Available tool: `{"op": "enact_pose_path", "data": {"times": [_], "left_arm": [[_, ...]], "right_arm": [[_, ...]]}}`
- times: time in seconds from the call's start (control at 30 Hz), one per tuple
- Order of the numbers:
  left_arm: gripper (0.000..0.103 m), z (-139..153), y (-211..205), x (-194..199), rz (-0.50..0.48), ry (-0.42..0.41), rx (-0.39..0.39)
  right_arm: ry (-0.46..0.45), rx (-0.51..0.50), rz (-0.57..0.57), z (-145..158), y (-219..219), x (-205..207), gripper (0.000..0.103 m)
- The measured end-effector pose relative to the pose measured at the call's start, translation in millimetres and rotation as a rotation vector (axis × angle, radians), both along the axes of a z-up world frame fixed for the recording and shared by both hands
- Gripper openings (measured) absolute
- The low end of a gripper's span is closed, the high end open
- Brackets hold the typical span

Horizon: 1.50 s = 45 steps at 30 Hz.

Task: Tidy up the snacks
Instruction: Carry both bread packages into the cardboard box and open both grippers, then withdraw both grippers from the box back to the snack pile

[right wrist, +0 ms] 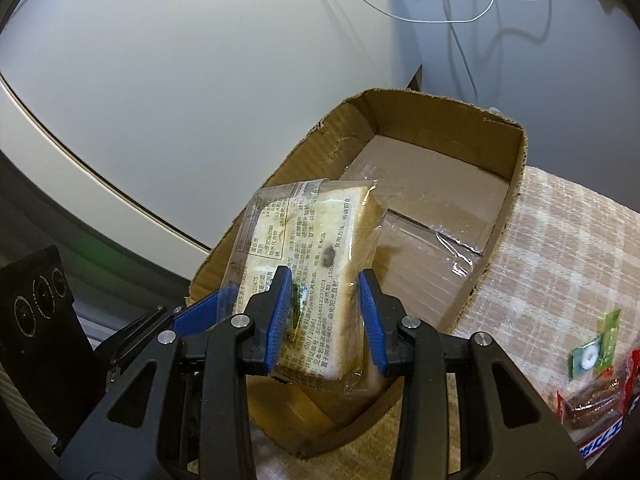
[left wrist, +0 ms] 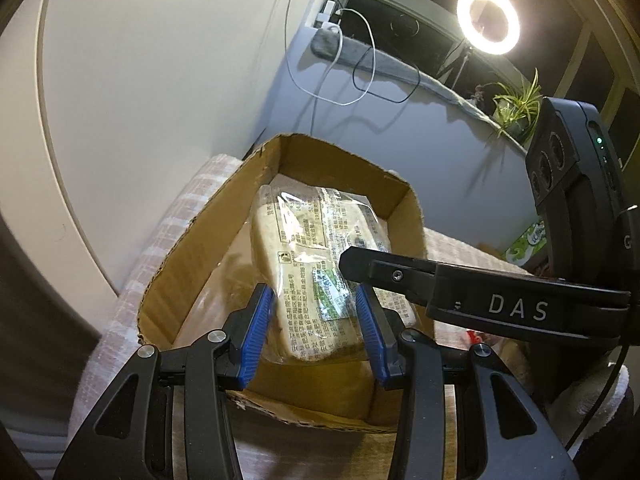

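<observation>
wrapped bread pack [right wrist: 316,276] clamped between both grippers [left wrist: 316,334] [right wrist: 324,320], above cardboard box [right wrist: 516,168]

White letters "DAS" stand on the right gripper [left wrist: 520,304], reaching in beside the left gripper's fingers. The bread packet [right wrist: 316,276] between the right gripper's fingers carries black Chinese print with "GB/T 20981".

Brown cardboard box [right wrist: 404,152] on a pink-and-white checked cloth [right wrist: 560,248] (blue pads [right wrist: 280,316] on black tools).

ring light [left wrist: 488,20], potted plant [left wrist: 516,108], cables [left wrist: 352,76]
</observation>
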State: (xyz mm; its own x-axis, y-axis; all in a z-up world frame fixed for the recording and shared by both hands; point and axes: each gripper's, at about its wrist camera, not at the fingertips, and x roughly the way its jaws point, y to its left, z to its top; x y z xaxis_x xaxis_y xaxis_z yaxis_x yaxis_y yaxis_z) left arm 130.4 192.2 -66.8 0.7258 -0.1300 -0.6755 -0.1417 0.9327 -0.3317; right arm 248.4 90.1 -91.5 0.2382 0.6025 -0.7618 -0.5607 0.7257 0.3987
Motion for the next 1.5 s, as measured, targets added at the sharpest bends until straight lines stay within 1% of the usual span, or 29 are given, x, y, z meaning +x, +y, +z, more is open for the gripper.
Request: {"op": "enact_pose_path", "data": {"times": [0.1,0.13,0.2,0.23,0.33,0.63,0.67,0.7,0.77,0.83,0.87,0.9,1.03,1.17,1.27,1.37,1.5], "left_arm": [[0.041,-2.6,0.8,1.5,0.015,0.018,0.011],[0.041,-2.6,1.2,1.6,0.02,0.02,0.014],[0.041,-1.8,1.8,0.0,0.019,0.02,0.017],[0.041,-1.4,1.7,-1.2,0.021,0.021,0.024],[0.041,0.5,0.7,-4.5,0.026,0.019,0.035],[0.041,14.8,-11.9,-19.3,0.026,-0.01,0.07],[0.041,15.8,-13.8,-20.8,0.024,-0.012,0.071],[0.041,17.1,-16.3,-23.2,0.022,-0.015,0.072],[0.044,19.0,-22.4,-28.4,0.017,-0.022,0.077],[0.046,21.1,-30.1,-32.5,0.007,-0.03,0.086],[0.051,21.9,-33.9,-34.2,0.001,-0.032,0.09],[0.052,22.4,-37.9,-36.1,-0.005,-0.036,0.092],[0.053,24.5,-56.6,-41.8,-0.041,-0.049,0.089],[0.053,26.9,-78.7,-47.5,-0.089,-0.063,0.089],[0.053,27.2,-95.3,-48.7,-0.133,-0.071,0.072],[0.053,26.1,-113.9,-48.0,-0.18,-0.072,0.075],[0.053,20.5,-137.1,-46.6,-0.24,-0.06,0.068]], "right_arm": [[-0.003,-0.02,0.008,-3.4,2.4,0.9,0.039],[-0.007,-0.026,0.002,-3.8,1.9,1.2,0.042],[-0.019,-0.024,-0.007,-2.6,0.7,1.5,0.055],[-0.029,-0.025,-0.009,-0.9,-0.4,0.9,0.057],[-0.058,-0.03,-0.015,4.8,-5.1,-0.7,0.059],[-0.09,-0.028,-0.043,19.8,-33.2,-10.6,0.059],[-0.097,-0.028,-0.047,22.4,-38.8,-13.0,0.06],[-0.101,-0.029,-0.051,23.8,-42.6,-14.3,0.065],[-0.113,-0.031,-0.061,28.5,-54.7,-19.2,0.07],[-0.141,-0.039,-0.071,34.6,-71.3,-27.3,0.071],[-0.161,-0.05,-0.078,37.4,-79.8,-31.8,0.071],[-0.179,-0.06,-0.086,39.8,-88.5,-36.4,0.072],[-0.204,-0.067,-0.119,47.5,-129.1,-52.4,0.075],[-0.231,-0.082,-0.166,52.7,-172.3,-70.2,0.075],[-0.242,-0.093,-0.22,53.8,-211.5,-82.9,0.075],[-0.244,-0.104,-0.289,52.5,-249.9,-95.7,0.075],[-0.236,-0.109,-0.415,44.1,-303.2,-115.7,0.075]]}}
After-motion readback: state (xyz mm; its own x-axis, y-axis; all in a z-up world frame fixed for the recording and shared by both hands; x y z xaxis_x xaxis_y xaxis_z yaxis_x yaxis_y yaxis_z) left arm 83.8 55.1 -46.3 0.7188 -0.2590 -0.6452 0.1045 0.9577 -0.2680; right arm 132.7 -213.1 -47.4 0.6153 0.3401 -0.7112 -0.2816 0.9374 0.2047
